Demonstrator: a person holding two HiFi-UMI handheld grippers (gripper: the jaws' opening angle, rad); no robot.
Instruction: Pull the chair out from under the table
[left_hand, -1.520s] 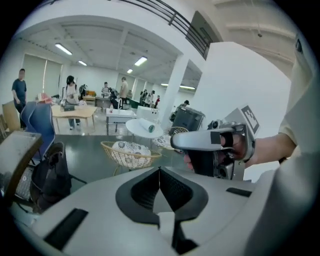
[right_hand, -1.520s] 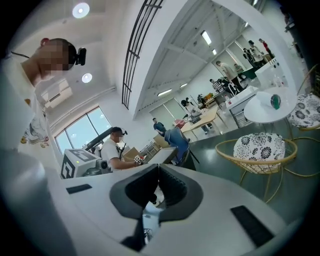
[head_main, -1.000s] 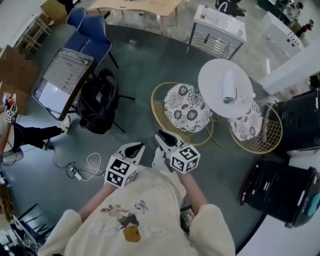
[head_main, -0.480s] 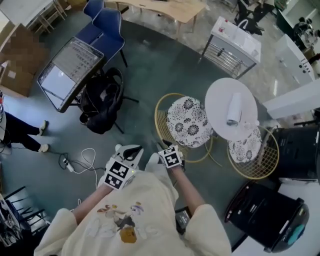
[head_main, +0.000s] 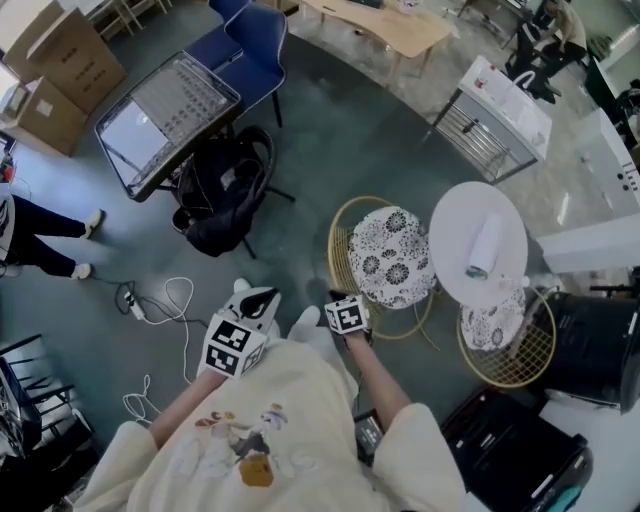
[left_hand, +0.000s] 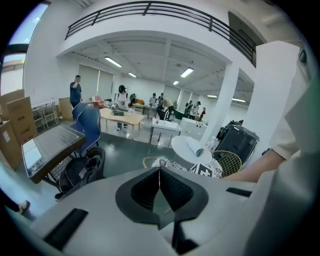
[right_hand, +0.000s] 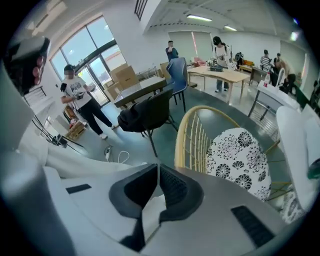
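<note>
The chair (head_main: 392, 256) has a gold wire frame and a black-and-white floral cushion; it stands pushed against the round white table (head_main: 478, 243). In the right gripper view the gold back rim (right_hand: 187, 135) rises just beyond my jaws, apart from them. My right gripper (head_main: 340, 303) points steeply down a little left of the rim; its jaws are closing, pads meeting at the tip, nothing between them (right_hand: 158, 167). My left gripper (head_main: 262, 297) hovers further left, shut and empty (left_hand: 159, 172), facing the chair (left_hand: 165, 162) and table (left_hand: 192, 150).
A second wire chair (head_main: 505, 335) sits under the table's right side. A black backpack (head_main: 222, 190) hangs on a dark chair beside a tilted screen stand (head_main: 168, 110). Cables (head_main: 150, 300) lie on the floor at left. Black bins (head_main: 590, 350) stand at right, a white cart (head_main: 495, 110) behind.
My right gripper has sunk and tipped downward, ending close to the chair's near rim. The left gripper drifted a little sideways. The head view has shifted, so everything sits lower-right.
</note>
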